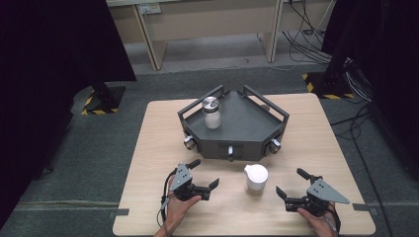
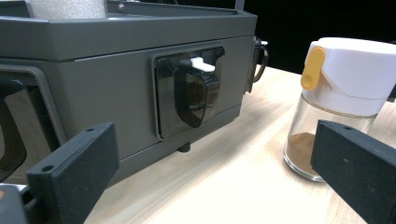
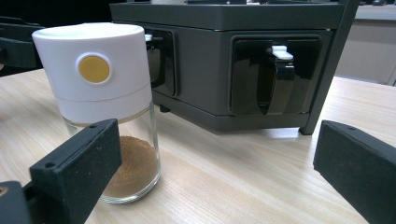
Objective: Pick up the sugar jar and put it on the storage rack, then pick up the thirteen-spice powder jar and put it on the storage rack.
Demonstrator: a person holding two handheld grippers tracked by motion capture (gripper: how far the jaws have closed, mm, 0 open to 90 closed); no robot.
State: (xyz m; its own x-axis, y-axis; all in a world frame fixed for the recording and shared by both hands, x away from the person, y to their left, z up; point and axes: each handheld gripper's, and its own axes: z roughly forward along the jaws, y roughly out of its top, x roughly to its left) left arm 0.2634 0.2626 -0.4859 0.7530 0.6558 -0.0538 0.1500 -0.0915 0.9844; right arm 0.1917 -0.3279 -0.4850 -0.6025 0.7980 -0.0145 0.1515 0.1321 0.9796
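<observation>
Two grippers held low over the near half of the wooden table (image 1: 148,128), both empty and with jaws spread wide. Left gripper (image 1: 206,178) near the middle of the near edge, a little toward the left corner, jaws aimed toward the right side of the table. Right gripper (image 1: 290,186) close to the near right corner, jaws aimed toward the left, cradled in a hand (image 1: 320,224) at the table's near edge. Between the two, standing upright on the bare wood, a glass spice jar (image 1: 256,179) with a white cap and a yellow tab, brown powder settled at its bottom; touched by neither gripper, apart from both. In the left gripper view, the same jar (image 2: 341,102) just beyond the right-hand jaw; in the right gripper view, the jar (image 3: 105,107) just behind the left-hand jaw. Just beyond the jar, toward the far edge, a dark grey angular rack (image 1: 247,126) sitting mid-table, with dark dispenser pockets set in its near faces. On top of the rack, toward its left side, a second jar (image 1: 212,112) with a metal lid and white contents, upright.
</observation>
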